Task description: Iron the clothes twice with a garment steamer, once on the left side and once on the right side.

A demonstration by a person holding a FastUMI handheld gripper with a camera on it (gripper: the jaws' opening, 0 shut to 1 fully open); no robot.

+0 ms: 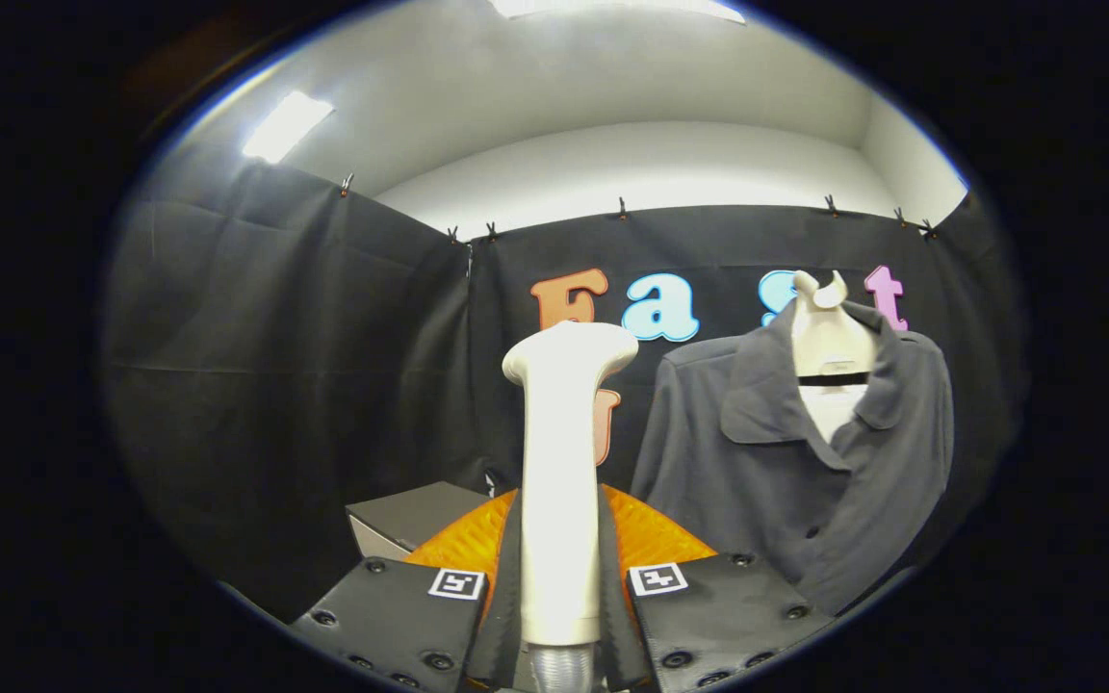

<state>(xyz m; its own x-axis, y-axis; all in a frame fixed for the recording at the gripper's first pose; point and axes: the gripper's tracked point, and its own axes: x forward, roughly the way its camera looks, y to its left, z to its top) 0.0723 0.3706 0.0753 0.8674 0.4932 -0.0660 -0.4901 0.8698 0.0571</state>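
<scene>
Two fingers of the gripper (560, 597) pinch the steamer (559, 481) by its upright handle, one pressing on each side, and the steamer's head stands above them, turned toward the booth wall. Beyond the fingers and off to the right, well apart from the steamer, hangs the shirt (805, 452) on a mannequin (829, 337). A grey box (410, 515) sits low to the left, behind the fingers.

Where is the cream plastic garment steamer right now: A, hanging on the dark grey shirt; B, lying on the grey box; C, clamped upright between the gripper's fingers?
C: the cream plastic garment steamer stands upright, pressed between both fingers of the gripper, apart from the dark grey shirt.
</scene>
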